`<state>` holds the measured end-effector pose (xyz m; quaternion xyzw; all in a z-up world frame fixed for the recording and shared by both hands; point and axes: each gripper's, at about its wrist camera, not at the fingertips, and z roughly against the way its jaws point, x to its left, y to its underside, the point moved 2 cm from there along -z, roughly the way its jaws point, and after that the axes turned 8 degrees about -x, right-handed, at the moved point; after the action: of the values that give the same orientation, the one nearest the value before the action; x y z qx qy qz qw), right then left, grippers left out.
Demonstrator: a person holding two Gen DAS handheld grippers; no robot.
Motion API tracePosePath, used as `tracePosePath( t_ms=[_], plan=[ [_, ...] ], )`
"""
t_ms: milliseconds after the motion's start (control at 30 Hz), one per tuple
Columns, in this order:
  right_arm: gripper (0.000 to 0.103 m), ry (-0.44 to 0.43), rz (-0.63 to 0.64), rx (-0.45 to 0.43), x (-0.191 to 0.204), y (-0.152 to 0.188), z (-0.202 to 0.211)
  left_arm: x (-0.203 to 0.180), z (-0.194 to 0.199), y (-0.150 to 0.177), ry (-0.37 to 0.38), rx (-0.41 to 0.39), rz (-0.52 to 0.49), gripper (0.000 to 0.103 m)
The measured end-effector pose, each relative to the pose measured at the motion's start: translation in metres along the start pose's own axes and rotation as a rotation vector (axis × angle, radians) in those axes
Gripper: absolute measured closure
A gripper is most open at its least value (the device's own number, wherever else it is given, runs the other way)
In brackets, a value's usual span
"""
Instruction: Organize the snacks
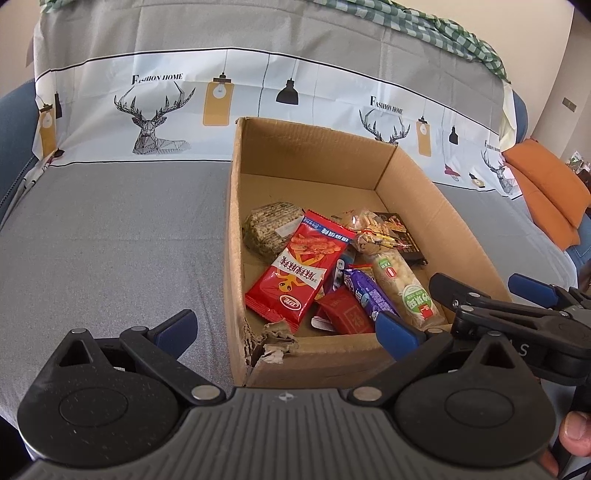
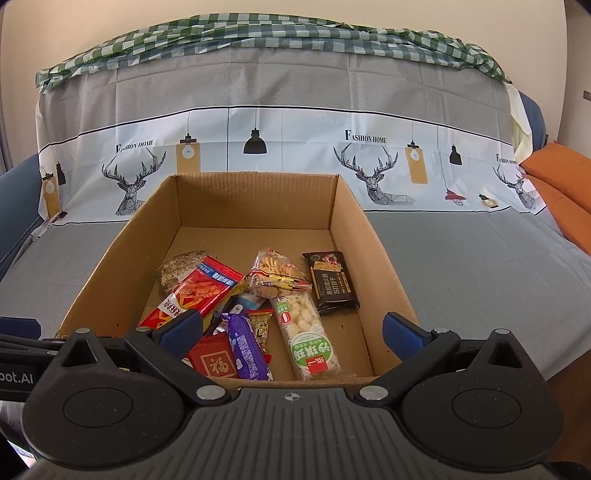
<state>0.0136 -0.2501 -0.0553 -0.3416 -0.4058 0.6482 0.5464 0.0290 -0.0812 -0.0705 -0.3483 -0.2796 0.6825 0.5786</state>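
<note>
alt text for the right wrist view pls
An open cardboard box on a grey-covered sofa holds a pile of wrapped snacks. The right gripper is open and empty at its near edge.

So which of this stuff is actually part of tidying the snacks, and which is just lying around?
Part of the job:
cardboard box
red snack bag
purple wrapper
long rice-puff pack
dark cracker pack
clear biscuit bag
left claw and right claw, both open and empty

Just lying about:
deer-print cloth
green checked cloth
orange cushion
</note>
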Motion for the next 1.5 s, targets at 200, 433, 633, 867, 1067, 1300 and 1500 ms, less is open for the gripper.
tracePosePath(
  t_ms=[200,433,633,867,1067,1300,1500],
  plan=[
    [0.001,0.002,0.001,0.001,0.0008,0.0000,-0.0004,-0.0003,-0.0004,0.0003,0.002,-0.001,-0.001,0.001],
    [0.001,0.001,-0.001,0.002,0.0009,0.0001,-0.0008,-0.0004,-0.0009,0.0002,0.002,-0.001,-0.002,0.001],
    [0.001,0.001,-0.002,0.002,0.0011,0.0002,-0.0010,-0.0005,-0.0007,-0.0002,0.005,-0.001,-0.003,0.001],
    [0.001,0.000,-0.004,0.002,0.0009,0.0001,-0.0010,-0.0011,-0.0004,0.0001,0.006,-0.003,-0.005,0.001],
    [0.001,0.001,-0.003,0.003,0.0010,0.0000,-0.0009,-0.0022,-0.0003,0.0000,0.007,-0.004,-0.006,0.001],
    [0.001,0.000,-0.004,0.002,0.0007,0.0000,-0.0008,-0.0033,-0.0004,-0.0001,0.006,-0.005,-0.009,0.001],
    [0.001,0.000,-0.004,0.002,0.0006,-0.0001,-0.0005,-0.0038,-0.0001,0.0000,0.007,-0.005,-0.008,0.001]
  ],
)
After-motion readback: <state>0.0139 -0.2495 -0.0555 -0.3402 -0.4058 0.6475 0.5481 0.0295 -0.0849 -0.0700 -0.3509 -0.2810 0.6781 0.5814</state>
